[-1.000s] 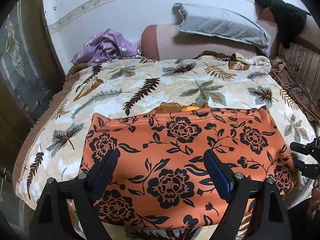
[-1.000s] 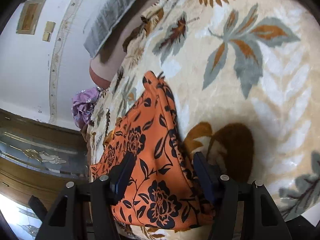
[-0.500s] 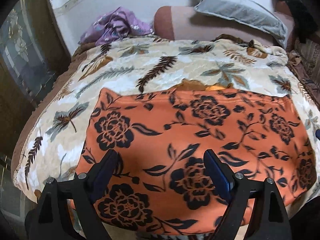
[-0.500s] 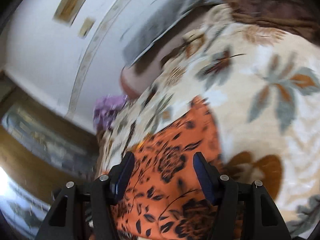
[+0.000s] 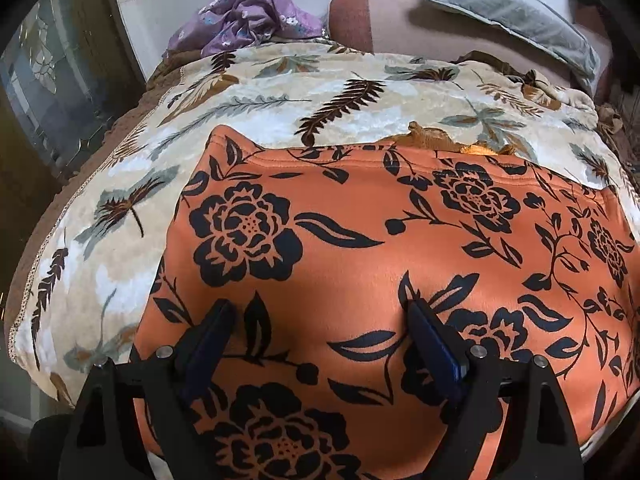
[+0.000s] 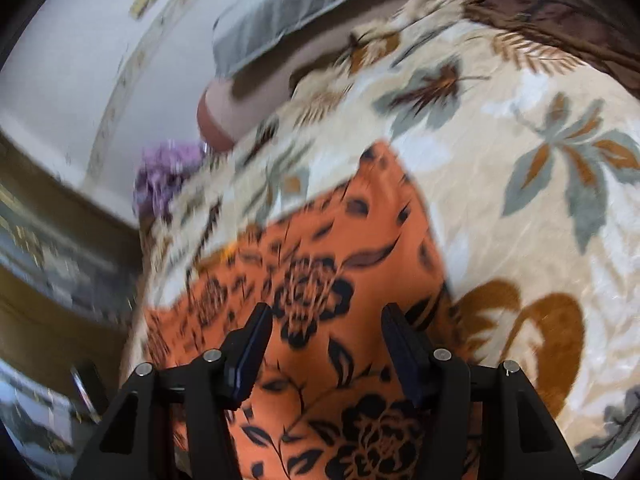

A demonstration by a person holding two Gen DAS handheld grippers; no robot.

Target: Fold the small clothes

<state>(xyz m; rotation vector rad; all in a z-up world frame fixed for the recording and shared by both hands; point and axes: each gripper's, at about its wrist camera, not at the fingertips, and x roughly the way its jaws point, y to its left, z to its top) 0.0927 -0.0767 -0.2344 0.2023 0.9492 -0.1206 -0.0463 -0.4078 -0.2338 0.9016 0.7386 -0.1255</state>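
An orange garment with black flowers (image 5: 360, 248) lies spread flat on the leaf-patterned bedspread (image 5: 280, 100). My left gripper (image 5: 320, 312) hovers low over the garment's near left part, pointing steeply down, jaws wide open with nothing gripped. In the right wrist view the same garment (image 6: 320, 280) runs from the near edge up to its far right corner. My right gripper (image 6: 326, 312) stands open above the cloth near its right edge, with only fabric showing between the fingers. That view is blurred by motion.
A crumpled purple cloth (image 5: 248, 16) lies at the bed's far left corner by the wall. A brown bolster (image 5: 400, 16) and a grey pillow (image 5: 504, 4) sit at the head. The bedspread's left edge (image 5: 44, 272) drops off beside dark wooden furniture (image 5: 44, 72).
My left gripper has come down and closer over the orange garment, which now fills more of its view. My right gripper has rolled and shifted from the garment's right edge to over the cloth.
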